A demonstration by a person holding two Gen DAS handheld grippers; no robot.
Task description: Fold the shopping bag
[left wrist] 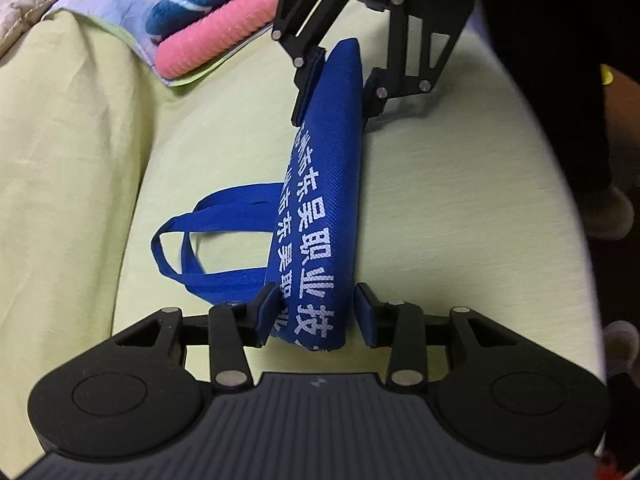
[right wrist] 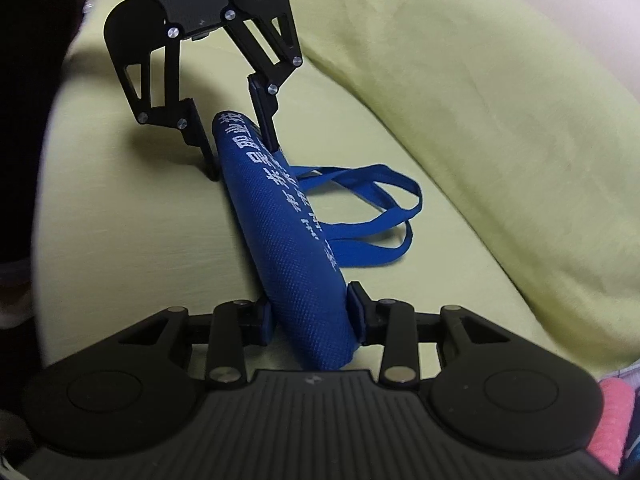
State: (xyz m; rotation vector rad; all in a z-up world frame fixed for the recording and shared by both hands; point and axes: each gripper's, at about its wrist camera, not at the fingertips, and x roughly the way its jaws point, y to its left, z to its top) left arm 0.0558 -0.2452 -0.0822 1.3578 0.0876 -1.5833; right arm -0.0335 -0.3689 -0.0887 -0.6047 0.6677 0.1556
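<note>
Where it lies folded into a long narrow band on the pale green sheet, the blue shopping bag has its handles trailing to one side. The left tool straddles one end and the right tool the other, each with fingers slightly parted beside the fabric. Folded towels lie well apart.

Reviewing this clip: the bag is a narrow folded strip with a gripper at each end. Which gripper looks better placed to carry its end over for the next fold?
Hard to call; slightly the left gripper. Both it and the right gripper straddle the bag with jaws open, and the handles trail nearer the left end.
</note>
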